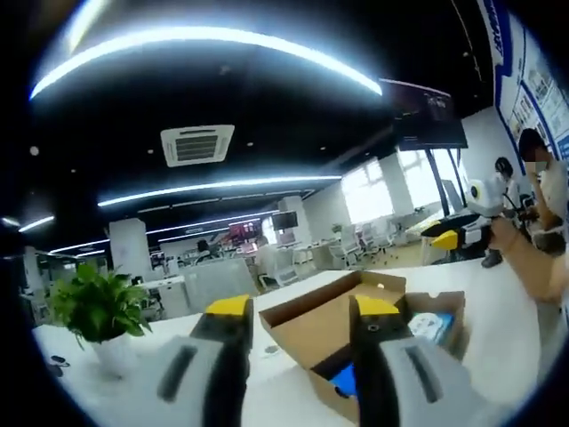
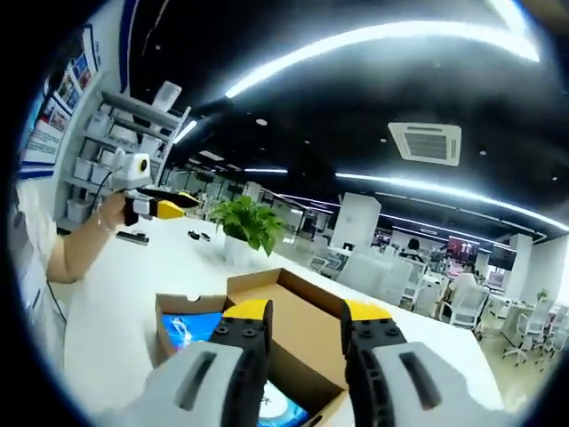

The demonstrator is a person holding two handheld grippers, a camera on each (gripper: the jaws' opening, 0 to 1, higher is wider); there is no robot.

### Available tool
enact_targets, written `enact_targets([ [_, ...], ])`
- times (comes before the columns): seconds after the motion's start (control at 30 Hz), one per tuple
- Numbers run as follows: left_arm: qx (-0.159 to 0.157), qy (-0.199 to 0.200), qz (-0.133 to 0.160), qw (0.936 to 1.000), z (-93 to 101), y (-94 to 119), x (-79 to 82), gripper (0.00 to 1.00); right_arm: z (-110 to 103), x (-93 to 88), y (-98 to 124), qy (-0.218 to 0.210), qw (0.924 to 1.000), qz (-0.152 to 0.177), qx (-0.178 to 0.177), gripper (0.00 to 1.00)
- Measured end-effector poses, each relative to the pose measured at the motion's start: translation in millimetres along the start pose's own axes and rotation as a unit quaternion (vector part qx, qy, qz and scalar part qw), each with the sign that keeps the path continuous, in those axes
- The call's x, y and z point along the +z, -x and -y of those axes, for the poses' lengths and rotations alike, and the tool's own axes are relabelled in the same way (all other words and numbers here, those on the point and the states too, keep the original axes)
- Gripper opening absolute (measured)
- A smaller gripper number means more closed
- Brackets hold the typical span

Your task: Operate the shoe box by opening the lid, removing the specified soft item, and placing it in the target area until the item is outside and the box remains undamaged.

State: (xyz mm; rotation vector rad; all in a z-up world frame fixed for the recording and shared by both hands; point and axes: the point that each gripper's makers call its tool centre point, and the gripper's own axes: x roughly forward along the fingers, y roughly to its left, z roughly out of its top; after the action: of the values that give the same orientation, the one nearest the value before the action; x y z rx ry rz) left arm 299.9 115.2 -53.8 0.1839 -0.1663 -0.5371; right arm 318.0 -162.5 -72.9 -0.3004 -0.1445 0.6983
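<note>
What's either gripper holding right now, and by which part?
Nothing. The left gripper and right gripper are both open, above the open cardboard box.

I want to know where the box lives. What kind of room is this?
Probably a big open office. Rows of desks and white office chairs stretch far back, long strip lights and an air vent run across the dark ceiling, and a potted plant sits on the white table.
</note>
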Motion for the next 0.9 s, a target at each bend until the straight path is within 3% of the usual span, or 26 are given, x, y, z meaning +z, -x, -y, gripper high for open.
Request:
enact_targets([
  [0.13,0.014,0.014,-0.003,0.9998,-3.1,9,-24.1,0.45,-1,-10.7,6,-0.01,0.9999,0.009,0.007,0.31],
  [0.23,0.006,0.041,-0.004,0.9991,-3.3,13,-35.4,0.45,5,-19.8,7,-0.019,0.9997,0.012,0.004,0.31],
  [0.4,-0.001,0.045,-0.01,0.999,-2.1,12,-49.0,0.45,16,-33.0,5,-0.028,0.9995,0.015,-0.008,0.31],
  [0.57,-0.018,0.034,-0.023,0.999,0.1,7,-59.8,0.48,12,-37.7,3,-0.015,0.9998,0.009,-0.005,0.32],
  [0.73,-0.024,0.03,-0.029,0.9989,-2.4,8,-62.6,0.48,5,-37.8,1,-0.005,0.9999,0.011,0.008,0.33],
  [0.9,-0.029,0.037,-0.018,0.9987,-7.9,10,-57.9,0.48,5,-39.7,1,-0.009,0.9998,0.015,0.011,0.33],
])
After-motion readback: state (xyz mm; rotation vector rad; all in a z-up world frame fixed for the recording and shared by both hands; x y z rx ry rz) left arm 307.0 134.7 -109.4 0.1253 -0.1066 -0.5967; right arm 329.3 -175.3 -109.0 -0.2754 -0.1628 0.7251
